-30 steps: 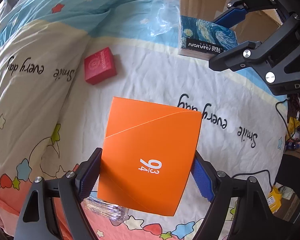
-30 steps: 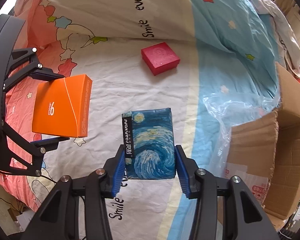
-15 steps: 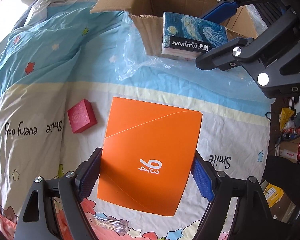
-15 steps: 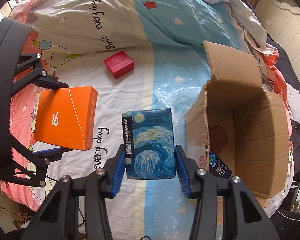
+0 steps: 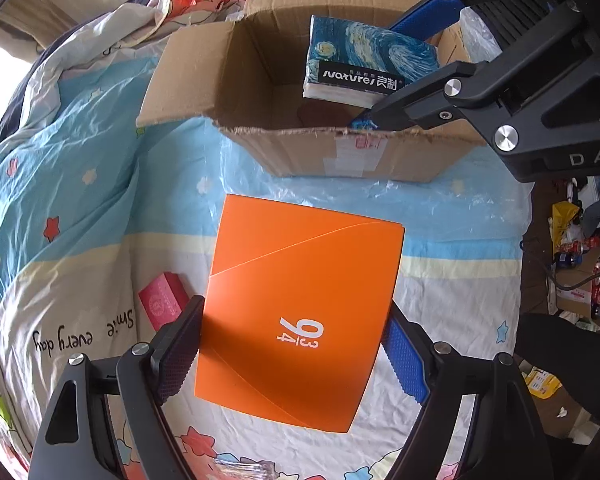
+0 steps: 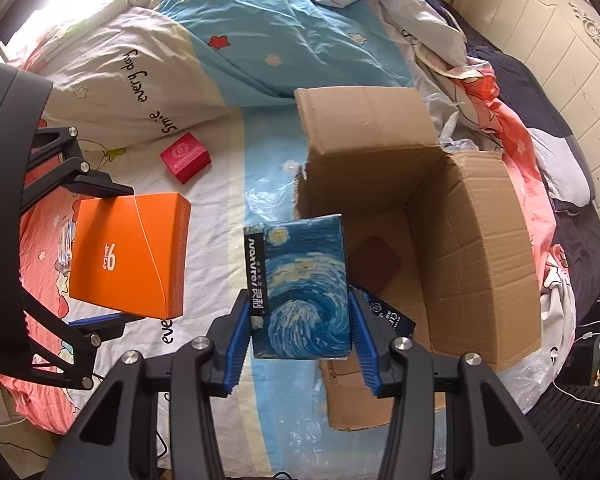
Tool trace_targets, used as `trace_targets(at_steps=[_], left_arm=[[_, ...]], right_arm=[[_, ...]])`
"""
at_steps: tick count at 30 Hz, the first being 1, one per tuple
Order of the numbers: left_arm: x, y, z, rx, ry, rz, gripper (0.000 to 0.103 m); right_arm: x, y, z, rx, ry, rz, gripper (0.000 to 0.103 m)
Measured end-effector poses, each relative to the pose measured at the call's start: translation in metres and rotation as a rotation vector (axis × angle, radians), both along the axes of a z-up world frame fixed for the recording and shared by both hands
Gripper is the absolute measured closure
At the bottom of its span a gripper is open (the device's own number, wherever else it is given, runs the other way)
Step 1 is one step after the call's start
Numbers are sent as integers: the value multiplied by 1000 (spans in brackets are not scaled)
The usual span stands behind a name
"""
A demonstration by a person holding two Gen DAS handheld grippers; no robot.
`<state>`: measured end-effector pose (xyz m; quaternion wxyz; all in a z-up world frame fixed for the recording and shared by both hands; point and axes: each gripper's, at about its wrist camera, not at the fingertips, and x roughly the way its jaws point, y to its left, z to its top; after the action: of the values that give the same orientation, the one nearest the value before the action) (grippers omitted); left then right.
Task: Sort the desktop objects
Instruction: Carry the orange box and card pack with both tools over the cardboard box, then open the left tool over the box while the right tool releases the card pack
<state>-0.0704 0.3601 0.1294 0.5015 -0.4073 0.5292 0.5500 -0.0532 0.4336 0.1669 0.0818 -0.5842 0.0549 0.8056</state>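
Two handheld grippers carry boxes above a bed spread with a cartoon-print quilt point(image 6: 236, 40). The left gripper point(image 5: 288, 356) pinches an orange box point(image 5: 300, 308) marked "9 3/4" by its two side edges, its fingers point(image 5: 178, 354) pressed against the cardboard, and holds it in the air above the quilt, short of the near wall of an open cardboard carton point(image 5: 340, 156). The right gripper point(image 6: 300, 332) clamps a blue tissue pack point(image 6: 304, 288) printed with a swirling starry-night painting, its blue pads point(image 6: 238, 344) tight on both sides. In the left wrist view the pack hangs over the carton's open mouth, above the near rim. In the right wrist view it sits over the carton's left edge. Inside the carton lie a dark reddish-brown flat item point(image 6: 374, 258) and a dark blue packet point(image 6: 388, 314), partly hidden behind the right gripper. A small red box point(image 6: 186, 156) rests on the quilt to the far left, well apart from both grippers. Clear plastic film point(image 5: 440, 204) lies crumpled on the quilt just beside the carton.
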Motion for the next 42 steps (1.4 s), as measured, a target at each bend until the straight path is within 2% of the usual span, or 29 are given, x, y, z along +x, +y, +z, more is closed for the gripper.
trace_targets(at_steps=[10,16,23,29,42], left_arm=[[32,51,11,28,-18,-120,18],[46,86,10,71,-35,-173,18],[47,125,-6,86,-1,-163,18],[46,150,-30,68,0,-141,18],[56,167,-61,39,-18,-129,18]], right_arm=[[34,56,2,3,-17,-89,59],[46,81,-10,-11,-24,-123,59],[56,103,-29,-34,-37,-146,59],[61,116,-41,-54,-42,-166,59],[69,126,-60,-85,-60,-177,59]])
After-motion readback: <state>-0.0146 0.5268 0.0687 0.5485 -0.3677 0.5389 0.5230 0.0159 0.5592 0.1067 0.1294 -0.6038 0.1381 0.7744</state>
